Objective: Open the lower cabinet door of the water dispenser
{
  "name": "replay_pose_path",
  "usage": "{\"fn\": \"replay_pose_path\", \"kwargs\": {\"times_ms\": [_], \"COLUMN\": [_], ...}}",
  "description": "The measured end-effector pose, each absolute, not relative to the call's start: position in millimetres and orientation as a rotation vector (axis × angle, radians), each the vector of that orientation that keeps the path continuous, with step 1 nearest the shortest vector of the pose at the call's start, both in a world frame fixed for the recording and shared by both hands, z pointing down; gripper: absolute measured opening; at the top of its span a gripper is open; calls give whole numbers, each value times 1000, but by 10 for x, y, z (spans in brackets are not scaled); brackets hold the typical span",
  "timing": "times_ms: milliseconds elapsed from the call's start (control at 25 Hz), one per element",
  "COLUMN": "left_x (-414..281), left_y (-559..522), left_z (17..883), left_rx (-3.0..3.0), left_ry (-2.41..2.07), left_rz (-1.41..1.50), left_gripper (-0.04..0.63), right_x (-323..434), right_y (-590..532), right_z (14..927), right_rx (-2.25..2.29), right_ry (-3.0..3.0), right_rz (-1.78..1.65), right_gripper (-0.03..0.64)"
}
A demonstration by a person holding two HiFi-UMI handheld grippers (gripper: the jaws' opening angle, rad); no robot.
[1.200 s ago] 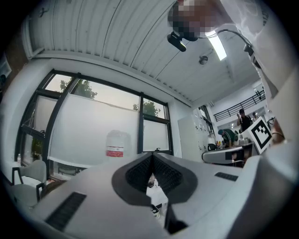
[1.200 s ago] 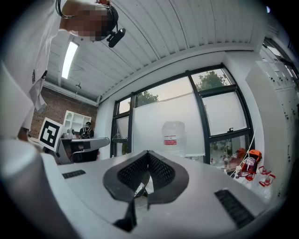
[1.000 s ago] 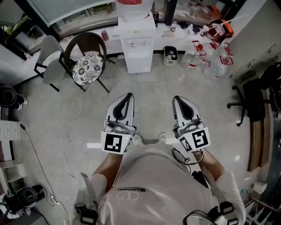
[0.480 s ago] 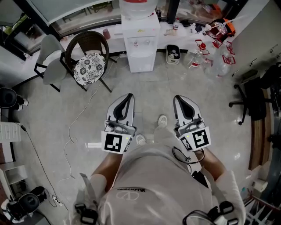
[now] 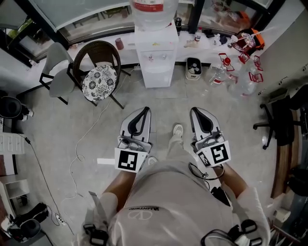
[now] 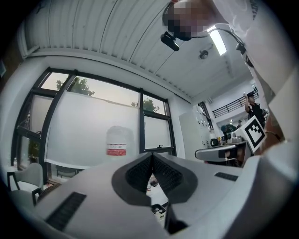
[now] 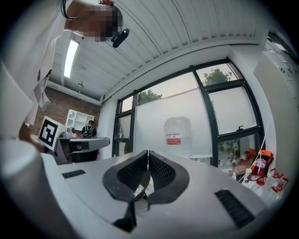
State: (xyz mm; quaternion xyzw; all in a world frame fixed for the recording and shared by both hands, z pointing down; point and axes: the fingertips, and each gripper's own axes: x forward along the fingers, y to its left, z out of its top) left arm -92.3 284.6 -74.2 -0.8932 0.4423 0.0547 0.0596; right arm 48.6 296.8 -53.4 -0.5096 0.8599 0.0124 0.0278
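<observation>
The white water dispenser (image 5: 155,53) stands against the far window wall with a clear bottle (image 5: 154,8) on top. Its lower cabinet front (image 5: 157,77) faces me and looks closed. My left gripper (image 5: 143,111) and right gripper (image 5: 198,110) are held side by side over the floor, well short of the dispenser, and both point toward it. Both are shut with nothing between the jaws. In the left gripper view, the bottle (image 6: 117,140) shows above the closed left gripper (image 6: 152,156). The right gripper view has the bottle (image 7: 177,135) above the closed right gripper (image 7: 147,153).
A wicker chair with a floral cushion (image 5: 98,79) and a grey chair (image 5: 55,72) stand left of the dispenser. A small bin (image 5: 194,67) and several red-handled jugs (image 5: 240,72) lie to its right. An office chair (image 5: 284,120) is at the right. A cable (image 5: 86,139) trails across the floor.
The dispenser and chairs have shifted down in the head view as I walk toward them. Both grippers moved forward together and stayed shut.
</observation>
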Motion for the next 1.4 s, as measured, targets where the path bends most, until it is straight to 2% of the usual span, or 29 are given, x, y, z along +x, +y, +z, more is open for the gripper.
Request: {"fn": "replay_pose_path", "kwargs": {"times_ms": [400, 720, 1080, 1400], "left_x": [-238, 41, -32, -84], "left_y": [1616, 893, 391, -283], "left_z": [-745, -661, -316, 542], "left_rx": [-2686, -2639, -2579, -2632], "left_ry": [1381, 1503, 1610, 1561], "left_rz": [147, 136, 119, 128], "left_gripper": [2, 2, 2, 2], "right_x": [1128, 1483, 1538, 1428], "right_y": [1744, 971, 214, -410], "right_z": [-493, -333, -77, 551], "right_rx": [-1502, -1410, -1362, -1383], "right_ry": [2696, 2754, 2771, 2739], "right_rz": [2, -84, -75, 0], "right_gripper": [17, 17, 17, 17]}}
